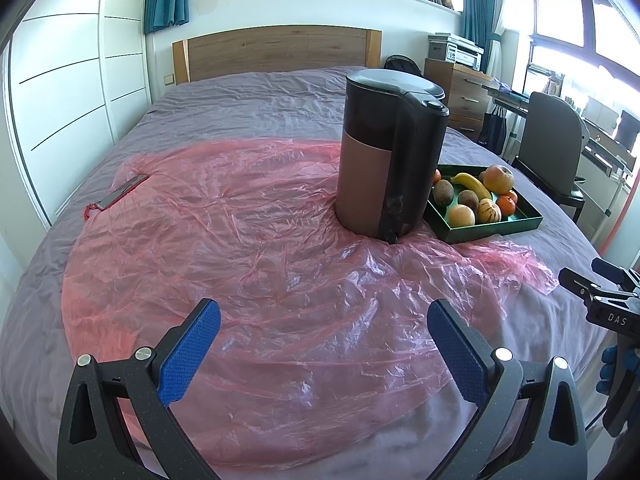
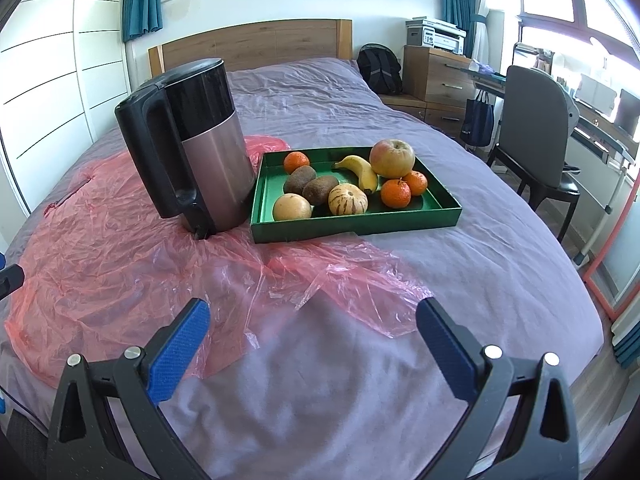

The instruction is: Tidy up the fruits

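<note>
Both of my grippers, left gripper (image 1: 324, 334) and right gripper (image 2: 313, 330), hover wide open and empty over the bed (image 2: 460, 280), so I'd reach the right one forward to the green tray (image 2: 356, 222) beyond it, straddling the nearest fruit, the striped melon (image 2: 347, 199), before closing gently.
</note>
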{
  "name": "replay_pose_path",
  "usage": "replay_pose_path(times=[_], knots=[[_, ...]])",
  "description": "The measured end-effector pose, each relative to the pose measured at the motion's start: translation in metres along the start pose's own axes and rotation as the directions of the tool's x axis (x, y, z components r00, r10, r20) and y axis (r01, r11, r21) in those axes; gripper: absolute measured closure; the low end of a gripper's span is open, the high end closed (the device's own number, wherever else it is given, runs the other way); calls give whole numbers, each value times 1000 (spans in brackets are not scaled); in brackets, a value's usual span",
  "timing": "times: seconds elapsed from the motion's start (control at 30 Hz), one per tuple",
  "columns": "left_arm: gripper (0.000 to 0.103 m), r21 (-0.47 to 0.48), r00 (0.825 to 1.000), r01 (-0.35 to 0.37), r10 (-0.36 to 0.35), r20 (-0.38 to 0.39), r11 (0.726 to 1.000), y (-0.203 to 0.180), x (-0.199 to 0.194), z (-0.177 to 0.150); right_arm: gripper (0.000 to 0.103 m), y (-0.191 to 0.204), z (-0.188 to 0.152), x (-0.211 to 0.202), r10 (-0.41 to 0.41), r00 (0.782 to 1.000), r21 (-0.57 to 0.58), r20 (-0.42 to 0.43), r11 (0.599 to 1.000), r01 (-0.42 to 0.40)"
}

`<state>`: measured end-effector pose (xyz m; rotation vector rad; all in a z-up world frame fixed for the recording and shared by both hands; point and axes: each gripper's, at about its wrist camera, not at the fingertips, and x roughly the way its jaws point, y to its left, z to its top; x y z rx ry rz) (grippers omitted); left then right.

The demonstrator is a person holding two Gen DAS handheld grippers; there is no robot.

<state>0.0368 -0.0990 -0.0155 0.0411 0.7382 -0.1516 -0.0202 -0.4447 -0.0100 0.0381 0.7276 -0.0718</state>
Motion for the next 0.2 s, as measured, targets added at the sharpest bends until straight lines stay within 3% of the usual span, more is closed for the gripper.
replay_pose_path(times=[0.2], knots=[[1,-10,1000,-5,5,-4,1000,4,2,-2,0,0,-1,0,-4,1000,-5,-4,1000,4]])
